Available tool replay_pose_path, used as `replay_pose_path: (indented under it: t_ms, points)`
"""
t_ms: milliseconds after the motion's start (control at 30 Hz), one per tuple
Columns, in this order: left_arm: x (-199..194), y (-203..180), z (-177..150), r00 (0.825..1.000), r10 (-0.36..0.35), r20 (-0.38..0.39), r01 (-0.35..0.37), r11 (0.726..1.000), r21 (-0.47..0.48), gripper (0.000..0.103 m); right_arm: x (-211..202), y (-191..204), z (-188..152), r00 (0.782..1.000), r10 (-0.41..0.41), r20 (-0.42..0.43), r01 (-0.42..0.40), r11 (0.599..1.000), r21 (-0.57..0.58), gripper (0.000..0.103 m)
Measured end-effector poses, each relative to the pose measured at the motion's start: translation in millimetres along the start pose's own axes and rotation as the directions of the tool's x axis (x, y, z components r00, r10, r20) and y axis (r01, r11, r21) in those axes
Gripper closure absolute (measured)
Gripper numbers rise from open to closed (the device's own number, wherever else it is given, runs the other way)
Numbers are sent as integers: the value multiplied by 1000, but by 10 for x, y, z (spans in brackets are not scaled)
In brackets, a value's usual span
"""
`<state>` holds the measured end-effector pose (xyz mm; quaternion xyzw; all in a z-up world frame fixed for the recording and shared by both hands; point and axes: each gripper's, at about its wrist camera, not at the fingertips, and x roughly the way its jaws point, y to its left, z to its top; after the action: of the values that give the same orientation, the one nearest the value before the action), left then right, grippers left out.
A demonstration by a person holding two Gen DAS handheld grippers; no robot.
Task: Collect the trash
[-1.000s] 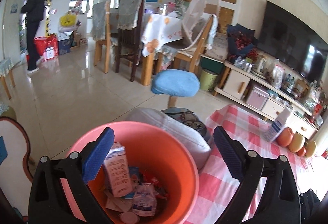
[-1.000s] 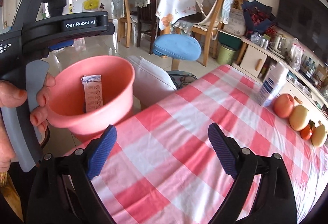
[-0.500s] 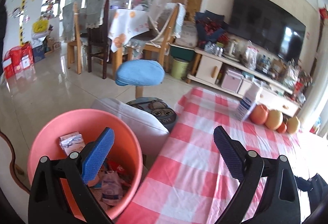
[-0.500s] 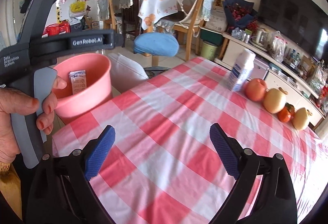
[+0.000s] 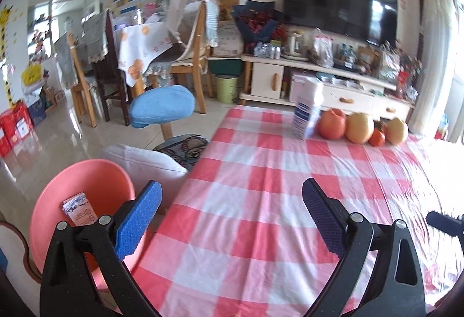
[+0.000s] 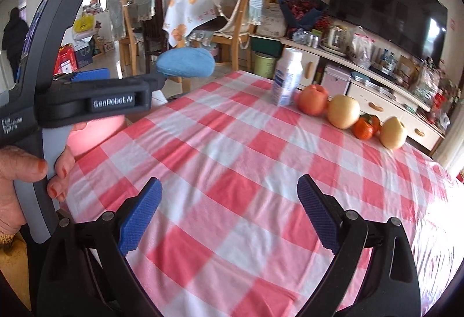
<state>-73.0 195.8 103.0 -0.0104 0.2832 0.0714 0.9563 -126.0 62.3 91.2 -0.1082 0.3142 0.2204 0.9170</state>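
Note:
A pink trash bin stands on the floor at the table's left edge, with a small carton lying inside. In the right wrist view the bin is mostly hidden behind the left gripper's body. A white and blue milk carton stands upright at the table's far side. My left gripper is open and empty over the table's left part. Over the near middle of the red checked tablecloth, my right gripper hangs open, holding nothing.
Several fruits lie in a row right of the milk carton. A blue stool and a white cushion sit left of the table. A hand holds the left gripper. Chairs, a dining table and a TV cabinet stand behind.
Both grippers have swung right, away from the bin and toward the table's middle. The bin has slid to the left edge of both views. Both stay open.

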Motion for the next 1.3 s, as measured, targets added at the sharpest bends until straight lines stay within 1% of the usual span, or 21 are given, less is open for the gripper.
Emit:
replay_pose_path:
  t_ms: [233,333,500,600,767,967,1300]
  points:
    - [-97,-402,-79,1000,-20,-1,20,997,76,6,-164,-304,-160,999,-37,18,36,998,54,8]
    - [-159,-542,-107,1000,-19,8,18,995,99,6,-250,-424,-204,998,-60,33,58,996,67,8]
    - [-244,-716,-165,1000,-29,12,28,994,108,6,-379,-637,-290,995,-88,51,83,991,106,8]
    - [-282,-807,-181,1000,-15,13,14,994,112,6,-445,-757,-333,992,-110,64,102,987,120,8]
    - [-371,-960,-180,999,-28,17,26,995,98,6,-586,-912,-390,982,-163,94,151,980,127,8]
    - [-494,-1173,-144,998,-50,27,47,993,110,6,-772,-1056,-424,965,-221,138,203,971,129,7]
    - [-723,-1549,-83,995,-76,62,65,984,164,6,-981,-1317,-449,947,-264,183,232,956,180,7]
